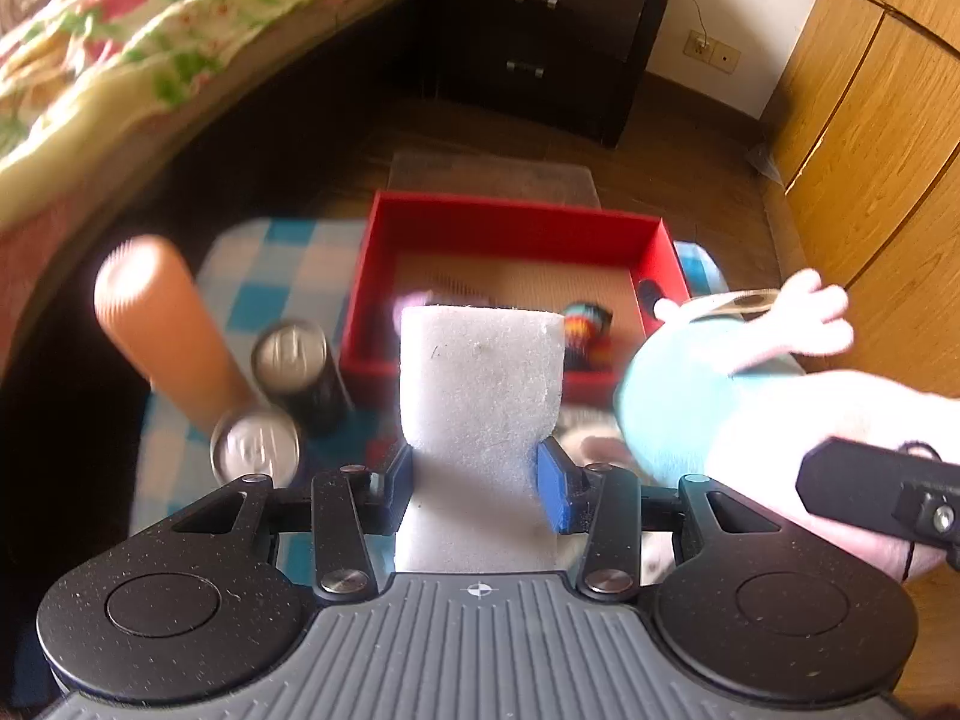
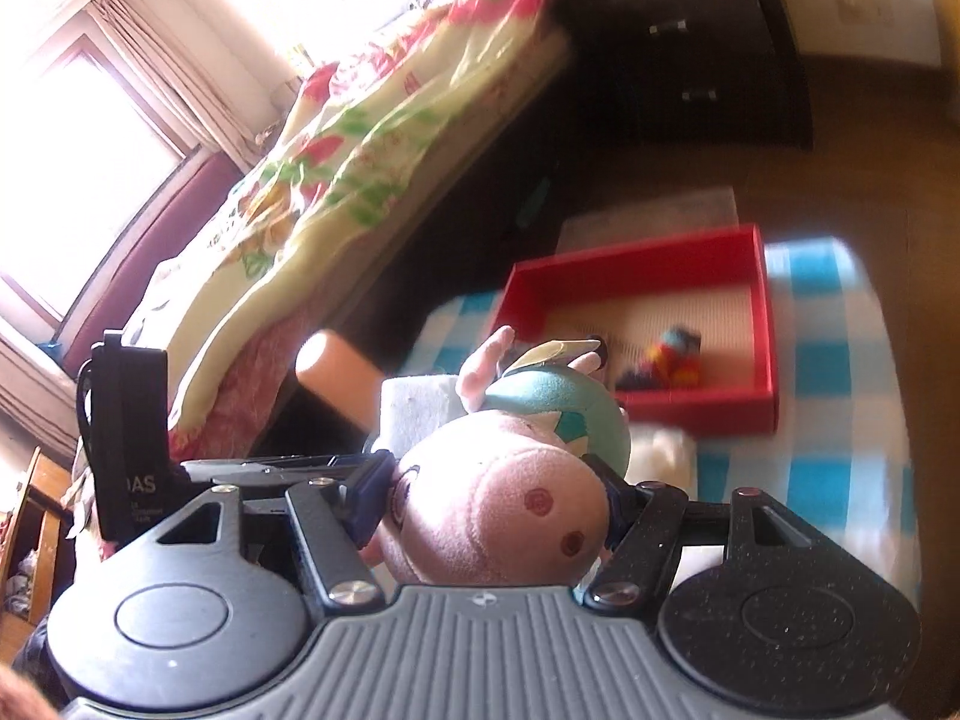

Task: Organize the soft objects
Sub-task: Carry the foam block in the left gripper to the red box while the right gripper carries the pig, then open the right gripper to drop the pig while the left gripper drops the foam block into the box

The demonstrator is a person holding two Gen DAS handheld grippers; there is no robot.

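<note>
The left hand-held gripper point(image 1: 480, 480) squeezes a white foam block point(image 1: 482, 384), and the right hand-held gripper point(image 2: 498, 498) clamps a pink pig plush point(image 2: 492, 516) — both are held above the checkered tabletop point(image 2: 840, 360). Beyond them sits a red tray point(image 1: 510, 222) with a small colourful toy point(image 2: 675, 357) inside.

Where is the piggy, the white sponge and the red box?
Piggy point(image 2: 498, 516): right wrist view, on its pink snout.
Sponge point(image 1: 480, 384): left wrist view, middle of its front face.
Red box point(image 1: 510, 222): left wrist view, on its far wall.
</note>
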